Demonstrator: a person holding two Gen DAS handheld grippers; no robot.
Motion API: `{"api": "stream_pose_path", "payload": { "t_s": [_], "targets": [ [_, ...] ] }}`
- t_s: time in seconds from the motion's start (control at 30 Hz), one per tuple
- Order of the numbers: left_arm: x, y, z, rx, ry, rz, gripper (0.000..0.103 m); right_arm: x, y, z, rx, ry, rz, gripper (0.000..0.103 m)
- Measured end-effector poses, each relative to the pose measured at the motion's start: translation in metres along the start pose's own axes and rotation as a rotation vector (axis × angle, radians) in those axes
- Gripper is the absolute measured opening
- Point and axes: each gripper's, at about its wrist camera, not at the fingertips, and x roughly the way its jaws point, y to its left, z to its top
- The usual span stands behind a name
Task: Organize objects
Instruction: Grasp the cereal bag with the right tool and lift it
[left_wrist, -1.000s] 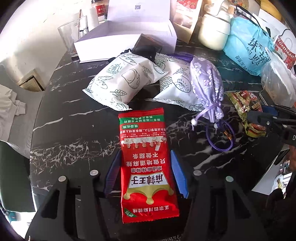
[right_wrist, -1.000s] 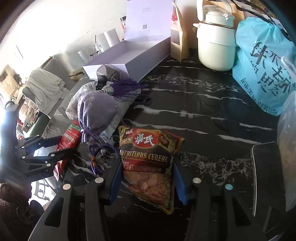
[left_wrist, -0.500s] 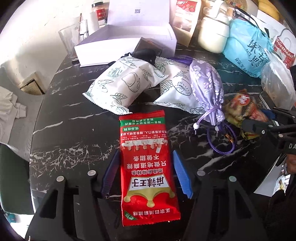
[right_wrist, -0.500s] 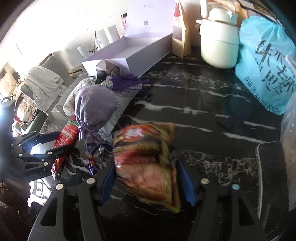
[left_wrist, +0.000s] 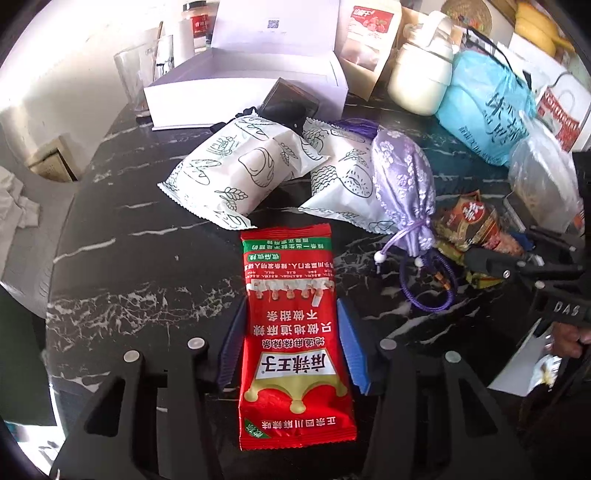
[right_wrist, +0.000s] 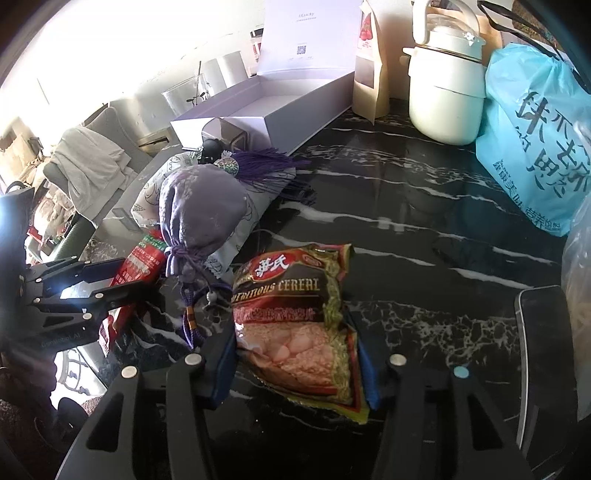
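Observation:
My left gripper (left_wrist: 291, 345) is shut on a red snack packet (left_wrist: 293, 332) that lies flat on the black marble table (left_wrist: 140, 266). My right gripper (right_wrist: 295, 354) is shut on a brown-and-yellow cereal packet (right_wrist: 295, 317), tilted a little above the table. Ahead lie two white leaf-printed packets (left_wrist: 240, 173) and a purple drawstring pouch (left_wrist: 404, 188) resting on one of them. An open white box (left_wrist: 251, 85) stands at the back. The right gripper also shows at the right edge of the left wrist view (left_wrist: 491, 258).
A cream kettle (right_wrist: 447, 92), a blue plastic bag (right_wrist: 535, 136), a brown paper pouch (right_wrist: 369, 74) and a glass (left_wrist: 136, 74) stand along the back. A clear bag (left_wrist: 543, 184) is far right. A dark phone (right_wrist: 546, 354) lies beside my right gripper.
My right gripper has closed on the cereal packet and lifted it, and the packet now sits crumpled and tilted. The left gripper has stayed around the red packet, edging slightly forward.

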Motion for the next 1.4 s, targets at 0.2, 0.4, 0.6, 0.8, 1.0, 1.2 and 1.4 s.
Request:
{"api": "stream_pose_path", "payload": {
  "t_s": [0.2, 0.4, 0.6, 0.8, 1.0, 1.2, 1.4],
  "targets": [
    [-0.004, 0.005, -0.002, -0.046, 0.011, -0.043, 0.046, -0.005, 0.002, -0.002, -0.004, -0.009, 0.001, 0.055],
    [-0.014, 0.004, -0.002, -0.035, -0.008, -0.015, 0.046, -0.016, 0.005, 0.004, -0.033, -0.034, -0.007, 0.055],
    [-0.036, 0.000, -0.003, -0.034, -0.058, -0.026, 0.046, -0.022, 0.008, 0.003, -0.034, -0.051, 0.009, 0.055],
    [-0.057, -0.003, 0.000, -0.020, -0.112, -0.015, 0.046, -0.033, 0.012, 0.000, -0.044, -0.091, 0.020, 0.055],
    [-0.082, -0.008, 0.003, -0.012, -0.179, -0.029, 0.046, -0.048, 0.016, -0.001, -0.052, -0.119, 0.035, 0.055],
    [-0.102, -0.012, 0.009, -0.002, -0.217, -0.033, 0.046, -0.069, 0.025, 0.002, -0.086, -0.179, 0.010, 0.055],
    [-0.118, -0.004, 0.017, -0.008, -0.255, -0.020, 0.046, -0.082, 0.038, 0.008, -0.130, -0.208, -0.010, 0.055]
  ]
}}
